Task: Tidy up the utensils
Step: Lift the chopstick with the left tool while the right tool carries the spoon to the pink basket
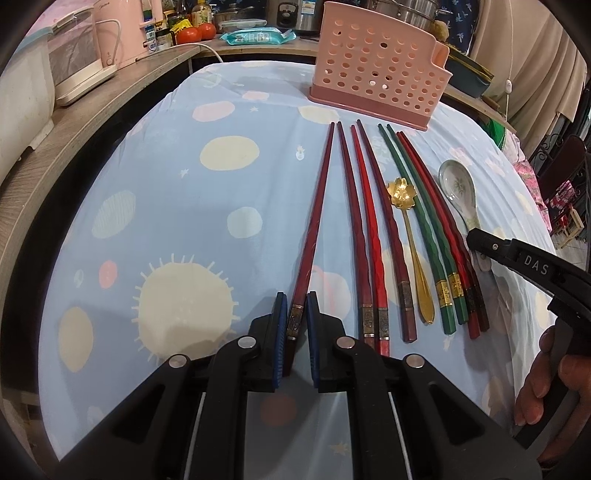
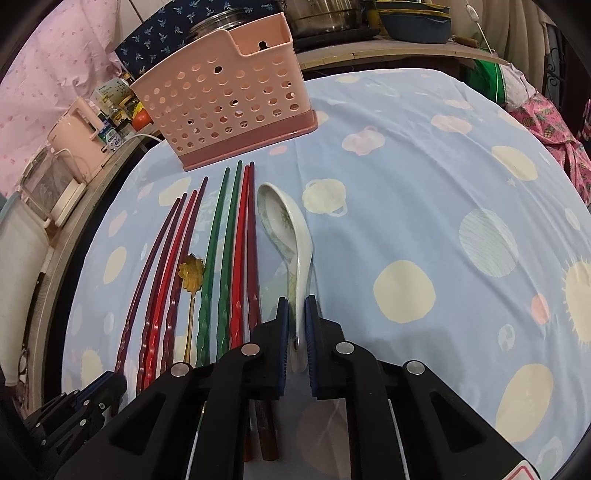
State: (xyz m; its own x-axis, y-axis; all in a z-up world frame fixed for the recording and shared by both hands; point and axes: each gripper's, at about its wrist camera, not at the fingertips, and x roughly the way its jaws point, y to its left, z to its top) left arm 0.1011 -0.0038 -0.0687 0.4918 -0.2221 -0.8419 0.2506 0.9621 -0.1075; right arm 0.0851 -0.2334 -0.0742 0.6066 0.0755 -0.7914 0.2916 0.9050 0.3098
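A pink perforated utensil holder (image 1: 376,70) stands at the far side of the table; it also shows in the right wrist view (image 2: 229,99). Several red, dark red and green chopsticks lie side by side in front of it. My left gripper (image 1: 296,306) is shut on the leftmost dark red chopstick (image 1: 314,225) near its thick end. My right gripper (image 2: 296,306) is shut on the handle of the white ceramic spoon (image 2: 291,236), which lies right of the chopsticks. A small gold flower spoon (image 1: 406,221) lies among the chopsticks.
The table has a light blue patterned cloth (image 1: 177,206). A wooden shelf (image 1: 74,110) with pink appliances runs along the left. Pots and bowls (image 2: 413,18) stand behind the holder. The left gripper shows at the lower left of the right wrist view (image 2: 85,402).
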